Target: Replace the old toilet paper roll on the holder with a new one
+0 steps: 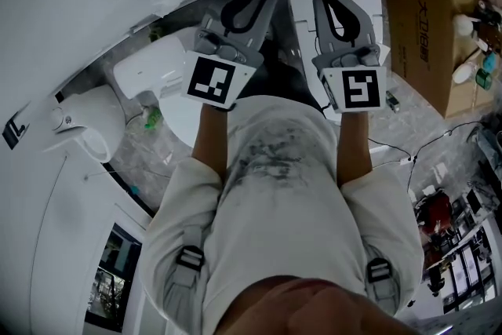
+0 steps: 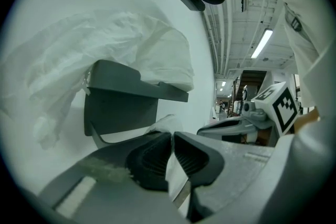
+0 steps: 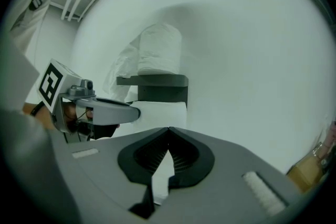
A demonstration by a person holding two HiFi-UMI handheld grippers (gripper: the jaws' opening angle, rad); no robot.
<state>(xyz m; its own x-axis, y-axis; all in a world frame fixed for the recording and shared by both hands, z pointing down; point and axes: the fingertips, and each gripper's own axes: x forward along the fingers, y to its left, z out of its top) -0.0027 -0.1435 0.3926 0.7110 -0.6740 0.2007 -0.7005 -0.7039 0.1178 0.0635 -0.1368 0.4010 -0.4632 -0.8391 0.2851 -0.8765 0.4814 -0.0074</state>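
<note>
**Left tool grips the old roll under the holder**

The left gripper pinches the soft white paper of the old toilet roll, which hangs beneath the matte dark grey, flat-topped holder on the far wall. The right gripper, near on the right, is pressed together and empty. Ease the roll off along its arm, since thin tissue tears. The new white roll in crinkly clear wrap sits on top.

Two hand-held grippers: the left hand-held gripper and the right hand-held gripper. One grey holder. Two paper rolls: the upper roll and the lower roll. One cardboard box. One toilet.
</note>
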